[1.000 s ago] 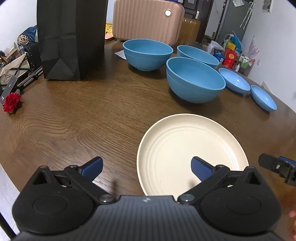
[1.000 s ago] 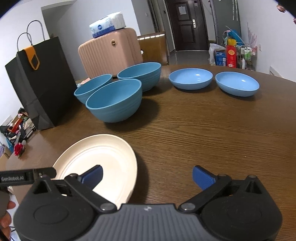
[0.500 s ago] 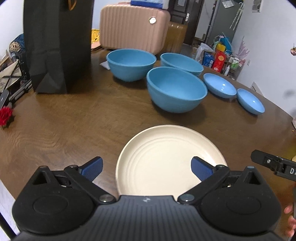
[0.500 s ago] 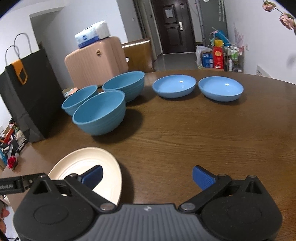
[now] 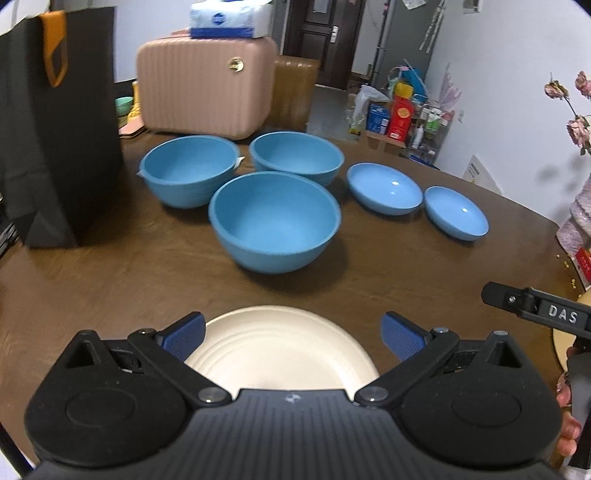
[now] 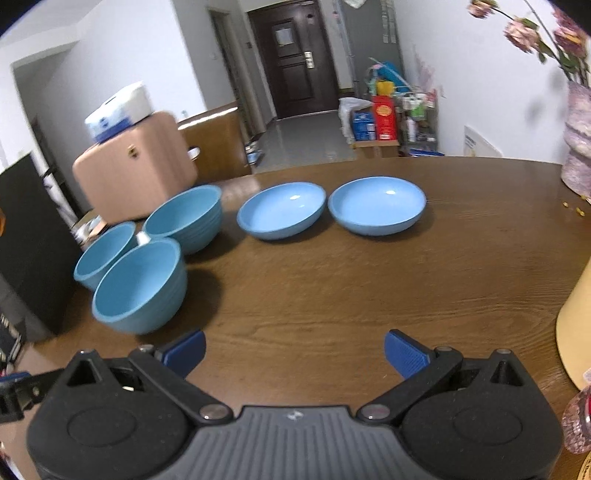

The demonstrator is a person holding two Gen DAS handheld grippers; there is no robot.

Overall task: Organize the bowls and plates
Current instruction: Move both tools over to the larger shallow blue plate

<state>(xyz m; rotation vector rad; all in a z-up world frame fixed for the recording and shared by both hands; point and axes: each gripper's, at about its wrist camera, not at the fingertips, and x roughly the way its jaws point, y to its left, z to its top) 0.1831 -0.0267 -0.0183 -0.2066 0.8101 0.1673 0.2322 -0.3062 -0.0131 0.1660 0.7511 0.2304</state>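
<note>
The fingers of the left gripper (image 5: 291,336) are spread above the cream plate (image 5: 280,350), partly hidden by them, the right gripper (image 6: 293,350) is spread over the bare wooden surface (image 6: 332,295), and beyond the plate stand three empty deep blue bowls (image 5: 275,221) and two empty shallow blue dishes (image 5: 384,188).

Walls: white and plain.
Door (image 6: 295,62): dark brown, far back at the end of a hall.
Floor (image 6: 303,140): grey and a bit shiny.
Table (image 6: 369,295): big, round, brown wood.
Suitcase (image 5: 207,85): pink, behind the table, with a tissue pack (image 5: 229,18) on top.
Bag (image 5: 55,129): black paper, standing on the table's left side.
Shelf (image 6: 417,122): full of bottles and boxes, by the right wall.
</note>
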